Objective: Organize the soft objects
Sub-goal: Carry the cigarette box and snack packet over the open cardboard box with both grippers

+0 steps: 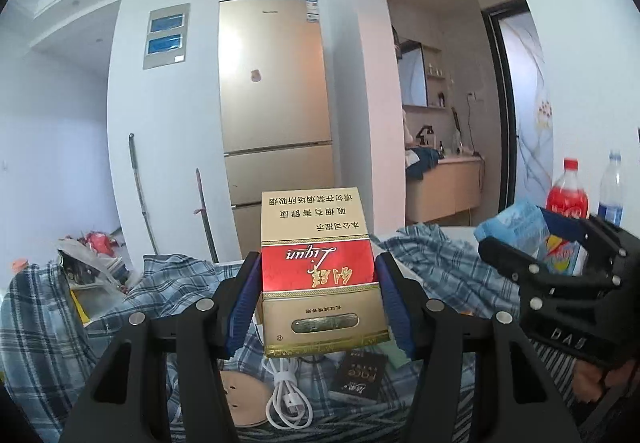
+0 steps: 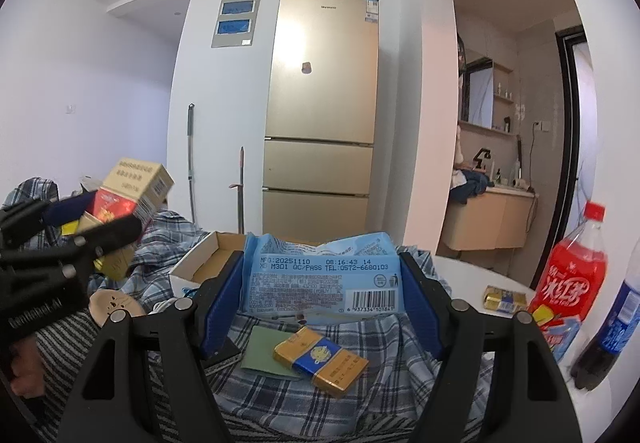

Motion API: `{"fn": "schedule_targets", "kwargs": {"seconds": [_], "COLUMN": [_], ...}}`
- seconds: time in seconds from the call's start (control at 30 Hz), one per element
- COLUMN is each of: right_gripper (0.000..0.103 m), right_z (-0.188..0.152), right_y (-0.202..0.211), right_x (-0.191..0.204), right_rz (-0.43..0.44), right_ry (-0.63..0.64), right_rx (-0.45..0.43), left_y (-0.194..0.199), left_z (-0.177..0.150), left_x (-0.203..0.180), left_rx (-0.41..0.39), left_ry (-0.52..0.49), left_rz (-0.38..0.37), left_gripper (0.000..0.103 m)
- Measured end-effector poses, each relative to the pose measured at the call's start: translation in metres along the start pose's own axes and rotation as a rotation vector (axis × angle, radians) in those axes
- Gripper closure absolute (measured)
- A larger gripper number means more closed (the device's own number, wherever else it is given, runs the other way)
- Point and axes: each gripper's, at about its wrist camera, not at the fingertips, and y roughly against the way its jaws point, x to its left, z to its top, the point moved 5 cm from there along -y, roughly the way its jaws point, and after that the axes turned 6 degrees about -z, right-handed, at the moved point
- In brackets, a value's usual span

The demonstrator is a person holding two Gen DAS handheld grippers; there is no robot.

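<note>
My left gripper (image 1: 318, 279) is shut on a red and gold cigarette carton (image 1: 320, 271) and holds it upright above the plaid cloth (image 1: 44, 323). It also shows at the left of the right wrist view (image 2: 132, 191). My right gripper (image 2: 322, 279) is shut on a light blue soft tissue pack (image 2: 324, 277), held above the cloth (image 2: 400, 347). The pack also shows at the right of the left wrist view (image 1: 514, 223).
On the cloth lie a white cable (image 1: 286, 399), a black card (image 1: 358, 379), a green card (image 2: 268, 351), a gold and blue cigarette pack (image 2: 320, 361) and an open cardboard box (image 2: 208, 259). A red bottle (image 2: 576, 275) and a dark cola bottle (image 2: 612, 323) stand at the right.
</note>
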Motion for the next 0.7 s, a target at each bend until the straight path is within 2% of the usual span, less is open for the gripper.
{"fn": "schedule_targets", "kwargs": {"seconds": [0.07,0.17,0.33,0.47,0.6,0.7], "right_gripper": [0.03,0.03,0.03,0.03,0.03,0.03], "right_z": [0.008,0.027,0.068,0.097,0.116,0.132], "right_y": [0.007,0.016,0.02,0.003,-0.019,-0.029], "right_x": [0.002,0.007,0.007,0.003,-0.011,-0.014], "right_rz": [-0.024,-0.025,-0.021,-0.012,-0.021,-0.039], "right_ry": [0.017,0.048,0.017,-0.019,-0.108,-0.12], "right_rx": [-0.027,-0.064,-0.12,-0.106,-0.051,-0.08], "left_y": [0.004,0.009,0.005,-0.001,-0.007,-0.019], "left_z": [0.01,0.025,0.051,0.077,0.1,0.117], "left_x": [0.002,0.005,0.006,0.013,0.018,0.02], "left_rx": [-0.009,-0.022,-0.028,-0.07,-0.091,-0.089], "left_ry": [-0.002,0.016,-0.018,0.005,0.012,0.022], "left_rz": [0.029,0.032,0.08,0.093,0.11,0.112], "left_gripper": [0.043,0.043,0.043,0.043,0.043,0.043]}}
